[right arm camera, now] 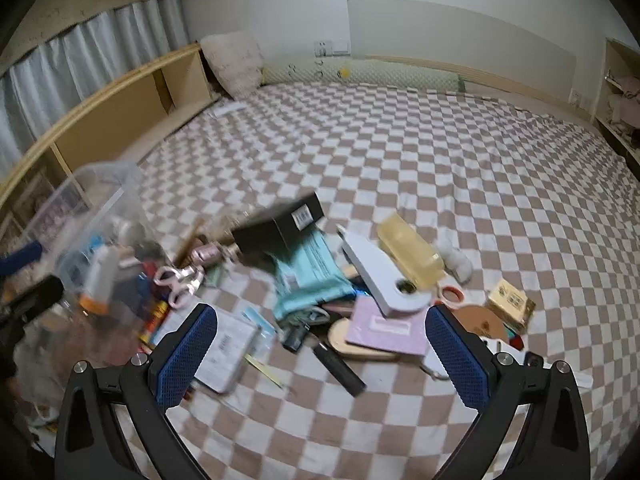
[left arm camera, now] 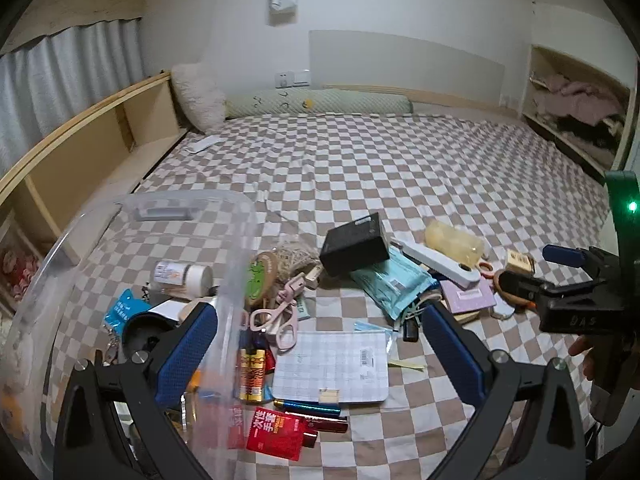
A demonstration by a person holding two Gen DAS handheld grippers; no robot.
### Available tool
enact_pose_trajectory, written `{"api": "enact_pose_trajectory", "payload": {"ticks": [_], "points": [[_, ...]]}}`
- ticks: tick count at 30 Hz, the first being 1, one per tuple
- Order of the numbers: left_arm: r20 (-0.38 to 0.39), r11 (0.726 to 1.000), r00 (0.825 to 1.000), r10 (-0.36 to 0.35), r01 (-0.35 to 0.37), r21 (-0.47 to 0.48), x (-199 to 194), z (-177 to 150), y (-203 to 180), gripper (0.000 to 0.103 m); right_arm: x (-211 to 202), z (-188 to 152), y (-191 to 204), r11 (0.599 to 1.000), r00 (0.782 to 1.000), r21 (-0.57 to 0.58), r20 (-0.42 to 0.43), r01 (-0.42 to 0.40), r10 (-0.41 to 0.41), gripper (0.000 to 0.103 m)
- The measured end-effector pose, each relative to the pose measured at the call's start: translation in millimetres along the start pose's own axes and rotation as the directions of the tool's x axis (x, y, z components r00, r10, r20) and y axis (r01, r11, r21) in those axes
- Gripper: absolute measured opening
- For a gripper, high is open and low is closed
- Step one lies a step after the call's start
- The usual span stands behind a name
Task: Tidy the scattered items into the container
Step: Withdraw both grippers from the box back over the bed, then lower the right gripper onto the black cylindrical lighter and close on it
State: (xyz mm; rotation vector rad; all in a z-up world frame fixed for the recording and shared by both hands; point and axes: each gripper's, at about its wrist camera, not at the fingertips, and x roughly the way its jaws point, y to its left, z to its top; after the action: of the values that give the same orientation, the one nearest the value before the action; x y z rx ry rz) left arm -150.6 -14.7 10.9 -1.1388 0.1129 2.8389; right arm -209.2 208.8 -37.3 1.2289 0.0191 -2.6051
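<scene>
A clear plastic container (left arm camera: 132, 216) stands on the checked bed at the left; it also shows in the right wrist view (right arm camera: 100, 184), with a white bottle (left arm camera: 184, 274) and small items inside. My left gripper (left arm camera: 320, 340) is open and straddles the container's near right wall, its left finger inside. Scattered items lie in front: pink scissors (left arm camera: 276, 316), a black box (left arm camera: 354, 244), a teal mask pack (left arm camera: 390, 282), a gridded pouch (left arm camera: 334, 368), a red packet (left arm camera: 276, 432). My right gripper (right arm camera: 320, 344) is open and empty, over a purple card (right arm camera: 386, 330) and a black pen (right arm camera: 340, 368).
A white flat device (right arm camera: 380, 276), a yellow soft bottle (right arm camera: 408, 256), a tape roll (right arm camera: 454, 294) and a small yellow box (right arm camera: 510, 302) lie to the right. Wooden shelving (left arm camera: 92, 136) runs along the left. Pillows (left arm camera: 200, 92) sit at the headboard.
</scene>
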Motion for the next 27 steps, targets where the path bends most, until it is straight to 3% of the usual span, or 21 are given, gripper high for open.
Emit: {"api": "enact_pose_trajectory", "payload": {"ticks": [11,22,27], "points": [[-0.014,0.993,1.000,0.001,0.001,0.120,24,-6,-30,0.103,28,-26,6,0.991,0.999,-0.128,-0.022,0.029,-0.032,0.103],[-0.092,0.985,0.996,-0.012,0.028,0.173,55,-16,-44,0.103,84,-54,-4,0.982,0.988,-0.188,-0.150,-0.003,-0.026,0.103],[-0.143,0.987,0.990,-0.017,0.039,0.153,75,-15,-48,0.103,107,-68,0,0.974,0.980,-0.226,-0.196,-0.020,-0.026,0.103]]}}
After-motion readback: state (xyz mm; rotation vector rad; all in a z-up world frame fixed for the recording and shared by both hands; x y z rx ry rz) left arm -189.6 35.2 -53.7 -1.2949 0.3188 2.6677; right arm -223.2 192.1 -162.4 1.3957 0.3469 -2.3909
